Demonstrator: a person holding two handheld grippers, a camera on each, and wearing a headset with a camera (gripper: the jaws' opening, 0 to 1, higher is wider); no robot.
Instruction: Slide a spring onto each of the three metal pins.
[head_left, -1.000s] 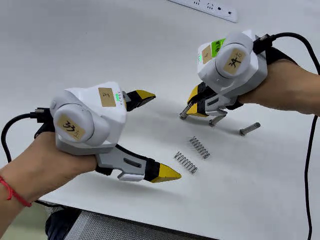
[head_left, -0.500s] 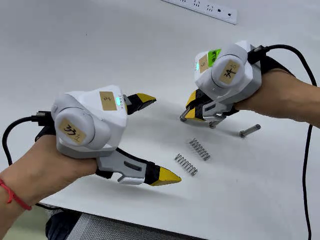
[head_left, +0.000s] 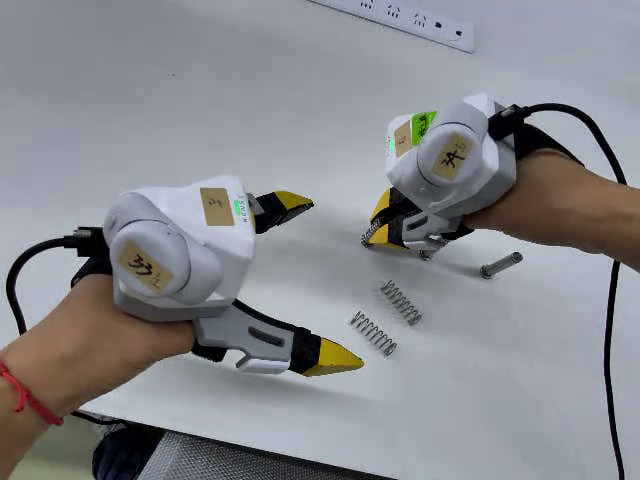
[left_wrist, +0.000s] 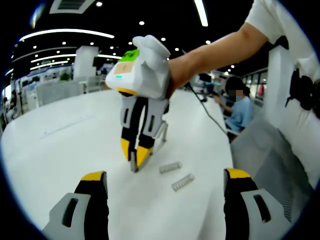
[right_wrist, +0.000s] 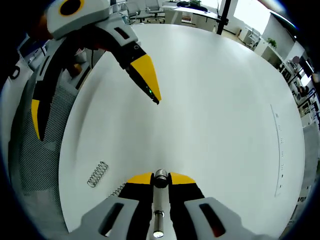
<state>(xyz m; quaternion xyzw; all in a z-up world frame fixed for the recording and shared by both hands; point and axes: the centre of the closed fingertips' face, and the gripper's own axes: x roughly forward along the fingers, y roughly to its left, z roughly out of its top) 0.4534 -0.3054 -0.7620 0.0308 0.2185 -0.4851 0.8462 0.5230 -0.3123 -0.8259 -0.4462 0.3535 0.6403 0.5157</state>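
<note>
Honestly, little on the workbench (head_left: 200, 100) has moved in the last second; most of the shift is my headset dipping. What has changed is the right gripper (head_left: 374, 233). Its body has sunk lower toward the surface while its tips stayed on the same spot, so the held pin (right_wrist: 160, 177) now sits at a flatter angle. I cannot tell whether the pin's end touches the bench. Those fingers are pinched narrow on the pin, whose round end pokes out just past the yellow tips. In the head view the bit beyond the tips looks ribbed, perhaps a spring already on it, but it is too small to be sure.

The left gripper (head_left: 322, 280) has kept its fingers spread wide and empty, pointing at the right gripper's tips from well apart. The nearer spring (head_left: 372, 332) and the farther spring (head_left: 401, 301) lie side by side between my left lower finger and the right tips, closer to the right tips. A loose pin (head_left: 500, 264) lies behind the right fingers, on the wrist side.

I read this as the pin being presented for loading. With two springs lying free, the task is early, and my left fingers need to close on one of them next.
</note>
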